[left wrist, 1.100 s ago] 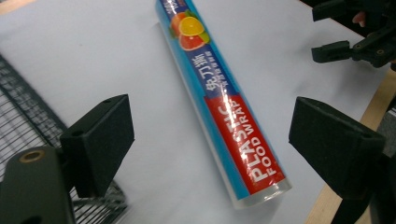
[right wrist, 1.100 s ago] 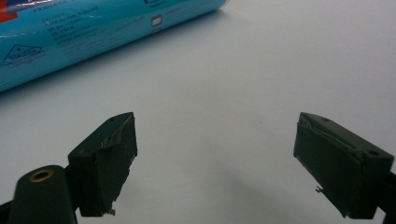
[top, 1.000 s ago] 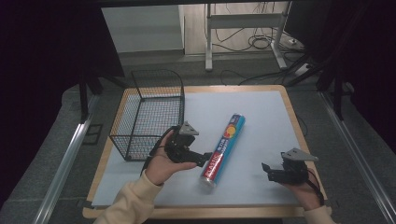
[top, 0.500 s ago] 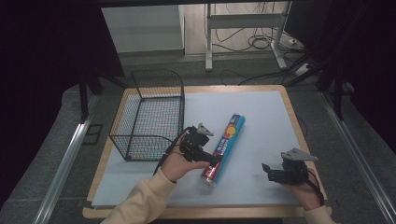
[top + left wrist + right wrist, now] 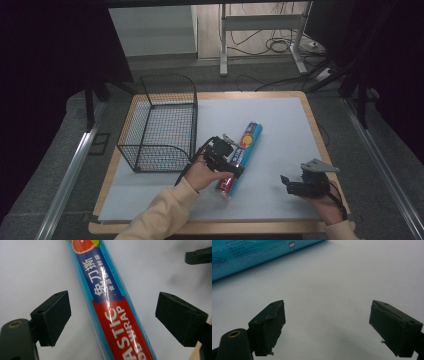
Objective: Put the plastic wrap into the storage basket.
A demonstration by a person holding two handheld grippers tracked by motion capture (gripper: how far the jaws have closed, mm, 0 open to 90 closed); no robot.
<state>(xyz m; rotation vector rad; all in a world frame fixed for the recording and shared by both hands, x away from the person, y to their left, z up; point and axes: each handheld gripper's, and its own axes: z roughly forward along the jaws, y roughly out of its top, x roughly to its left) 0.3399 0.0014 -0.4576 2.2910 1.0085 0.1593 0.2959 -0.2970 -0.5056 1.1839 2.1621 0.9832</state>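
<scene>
High view, left gripper (image 5: 231, 159) over plastic wrap roll (image 5: 241, 156) (jaws apart, straddling it), right gripper (image 5: 295, 185) jaws apart.

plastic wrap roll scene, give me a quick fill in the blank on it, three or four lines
1. The plastic wrap roll lies between the open jaws of the ____ gripper.
2. The wire basket stands to the ____ of the roll in the high view.
3. The right gripper has its jaws ____, with nothing between them.
4. The roll lies on a ____ mat.

Missing words: left; left; open; white
</scene>
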